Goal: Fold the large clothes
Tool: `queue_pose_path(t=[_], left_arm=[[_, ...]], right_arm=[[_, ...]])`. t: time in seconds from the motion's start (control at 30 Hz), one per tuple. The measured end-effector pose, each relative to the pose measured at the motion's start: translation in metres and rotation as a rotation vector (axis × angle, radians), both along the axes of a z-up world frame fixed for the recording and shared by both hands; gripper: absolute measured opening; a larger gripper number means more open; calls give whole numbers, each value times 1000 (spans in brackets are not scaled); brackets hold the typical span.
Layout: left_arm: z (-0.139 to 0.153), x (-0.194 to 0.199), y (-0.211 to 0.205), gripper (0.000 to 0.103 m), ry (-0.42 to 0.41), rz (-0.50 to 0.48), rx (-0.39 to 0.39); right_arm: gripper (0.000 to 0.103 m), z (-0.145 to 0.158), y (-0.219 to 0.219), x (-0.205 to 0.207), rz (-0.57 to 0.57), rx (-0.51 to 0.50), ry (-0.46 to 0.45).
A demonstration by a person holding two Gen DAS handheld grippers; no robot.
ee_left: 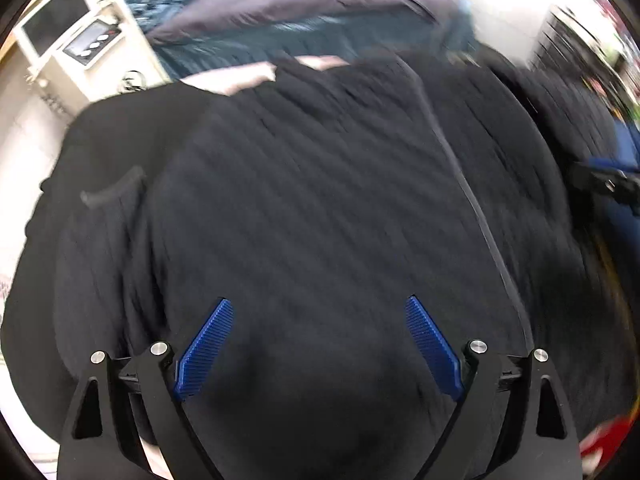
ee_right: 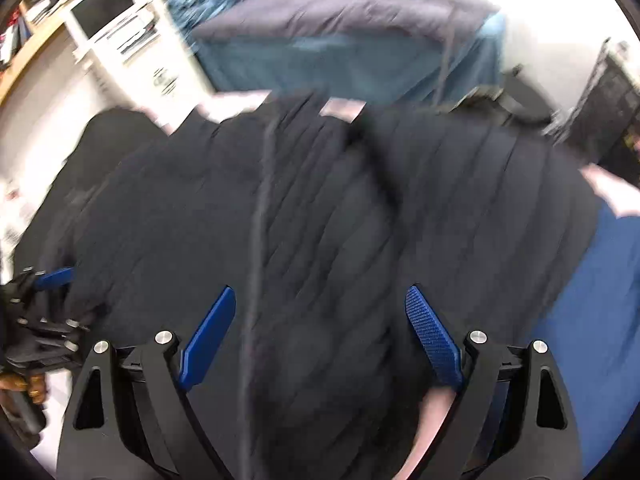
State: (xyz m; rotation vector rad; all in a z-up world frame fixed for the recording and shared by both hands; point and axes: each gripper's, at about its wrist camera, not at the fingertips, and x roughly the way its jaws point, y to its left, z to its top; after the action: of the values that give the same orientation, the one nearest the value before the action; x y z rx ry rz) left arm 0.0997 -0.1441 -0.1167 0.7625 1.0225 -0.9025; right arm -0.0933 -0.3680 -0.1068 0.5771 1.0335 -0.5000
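A large black quilted jacket point(ee_left: 320, 200) with a front zipper point(ee_left: 472, 208) lies spread below me and fills both views point(ee_right: 320, 208). My left gripper point(ee_left: 319, 308) hovers above its lower part, blue pads wide apart, nothing between them. My right gripper point(ee_right: 321, 298) stands open over the same jacket, close to the zipper line point(ee_right: 256, 240), also with nothing held. In the right wrist view the left gripper point(ee_right: 48, 304) shows at the left edge, held by a hand. Both pictures are blurred by motion.
A pile of purple and teal clothes point(ee_left: 304, 12) lies beyond the jacket. A white cabinet with a screen point(ee_left: 68, 32) stands at the back left. Blue cloth point(ee_right: 592, 312) lies to the right of the jacket, and a dark rack point(ee_right: 612, 112) stands far right.
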Motion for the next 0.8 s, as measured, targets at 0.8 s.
queue_pose_path(t=[0.8], left_arm=[[-100,-55,124,97,102,34,203]], right_arm=[[96,-96,87,-131,6,188,387]])
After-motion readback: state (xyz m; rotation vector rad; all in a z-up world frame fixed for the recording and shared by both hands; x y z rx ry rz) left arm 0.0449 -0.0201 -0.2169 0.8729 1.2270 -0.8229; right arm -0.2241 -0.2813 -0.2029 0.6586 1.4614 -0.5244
